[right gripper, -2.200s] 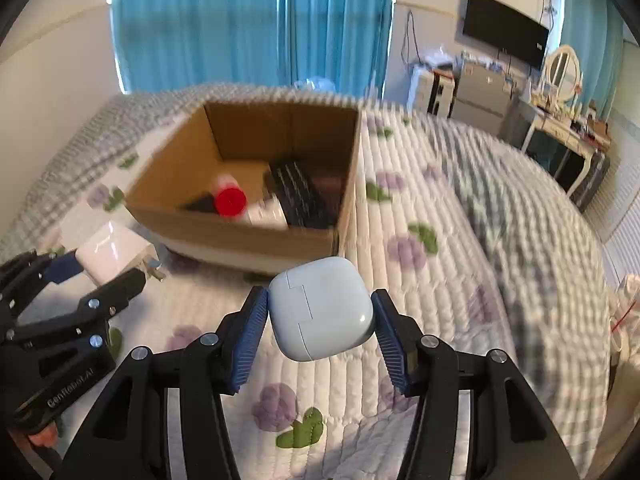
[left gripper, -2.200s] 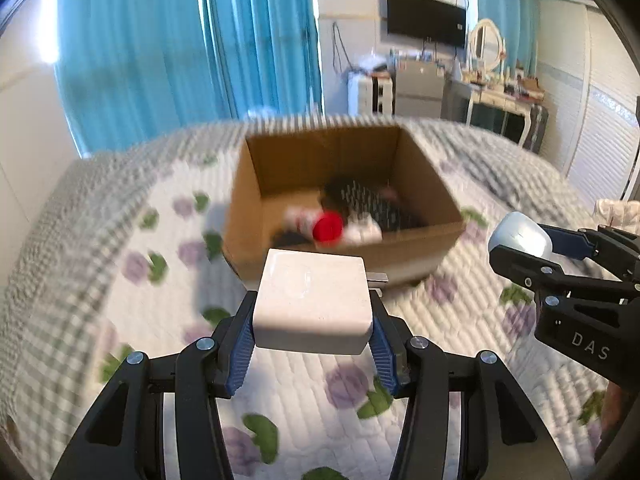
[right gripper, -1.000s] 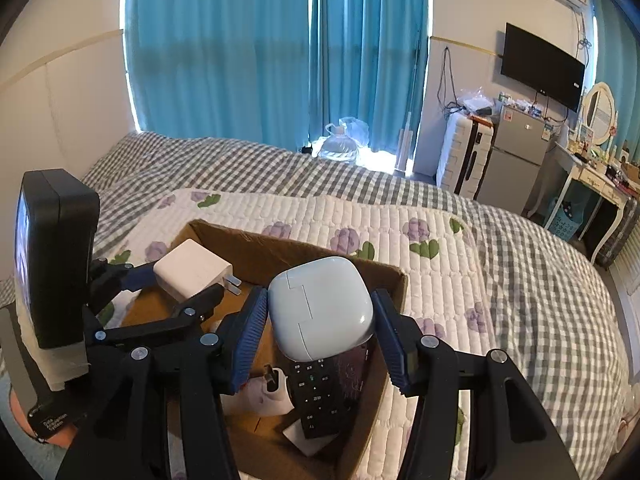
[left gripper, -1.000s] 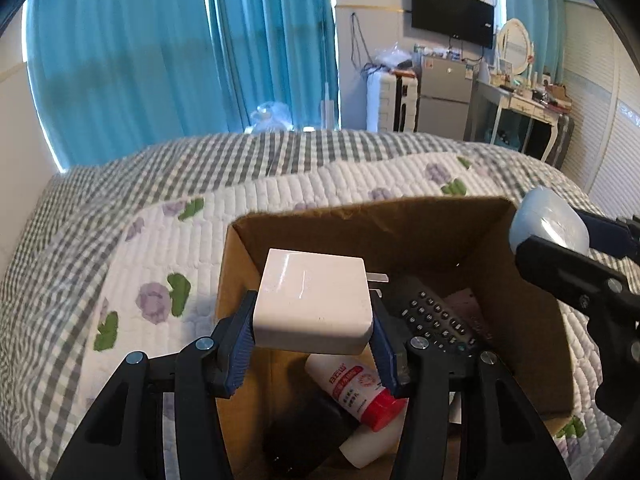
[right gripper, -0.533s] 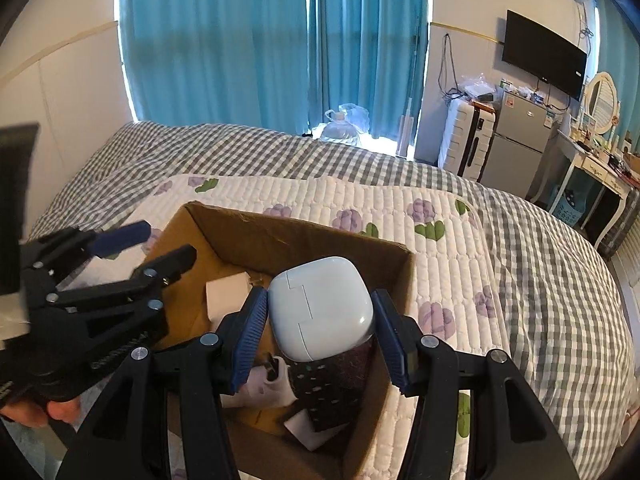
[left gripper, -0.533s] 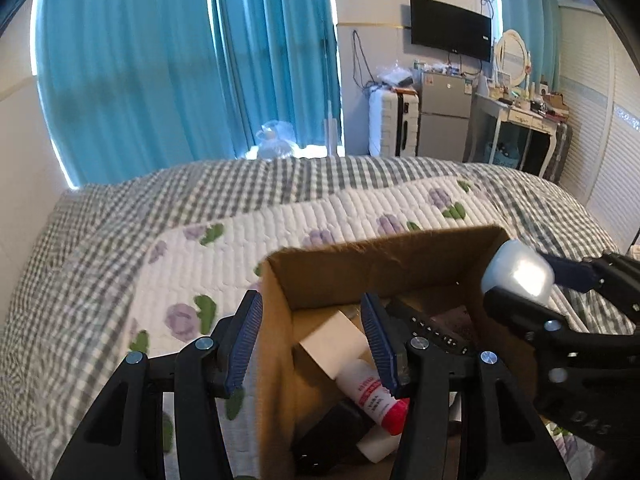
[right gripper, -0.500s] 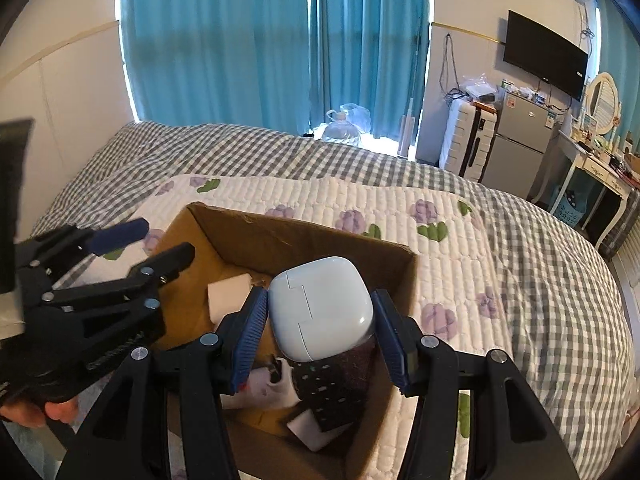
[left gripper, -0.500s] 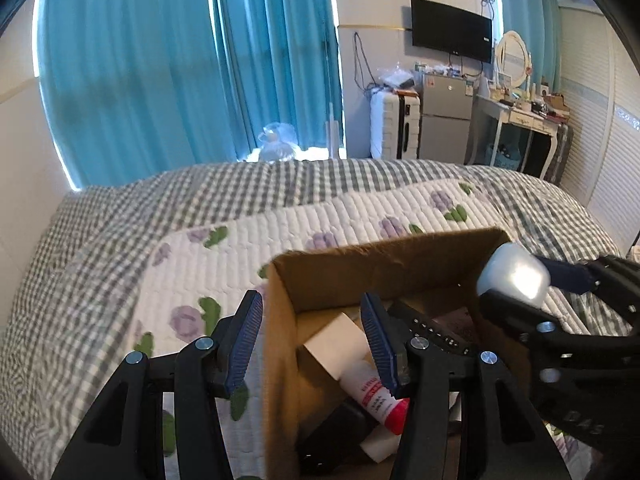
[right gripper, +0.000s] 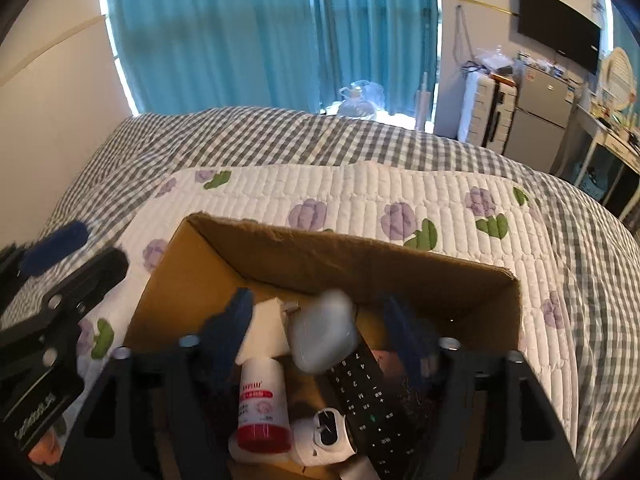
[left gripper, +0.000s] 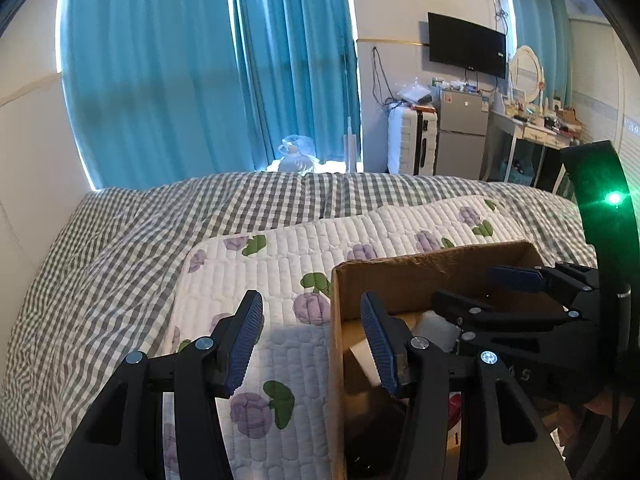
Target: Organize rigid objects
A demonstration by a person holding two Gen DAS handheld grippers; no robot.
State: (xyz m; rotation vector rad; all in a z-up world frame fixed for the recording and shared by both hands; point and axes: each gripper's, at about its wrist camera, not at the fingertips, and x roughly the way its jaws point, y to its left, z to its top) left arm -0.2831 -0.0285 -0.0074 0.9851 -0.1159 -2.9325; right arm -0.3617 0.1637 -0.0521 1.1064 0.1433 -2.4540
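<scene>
Released since half a second ago — white earbud case (right gripper: 323, 330) now inside the cardboard box (right gripper: 352, 258) on the floral quilt (right gripper: 360, 190), beside the white charger (right gripper: 266, 332), above the black remote (right gripper: 370, 404) and red-capped bottle (right gripper: 262, 408). Right gripper (right gripper: 320, 320) jaws spread, empty. Left gripper (left gripper: 312, 340) jaws apart, empty — straddling the box's left wall

Teal curtains (left gripper: 208, 68) are hung behind the bed (left gripper: 120, 240). A television (left gripper: 466, 45) is mounted above a grey refrigerator (left gripper: 460, 132).
</scene>
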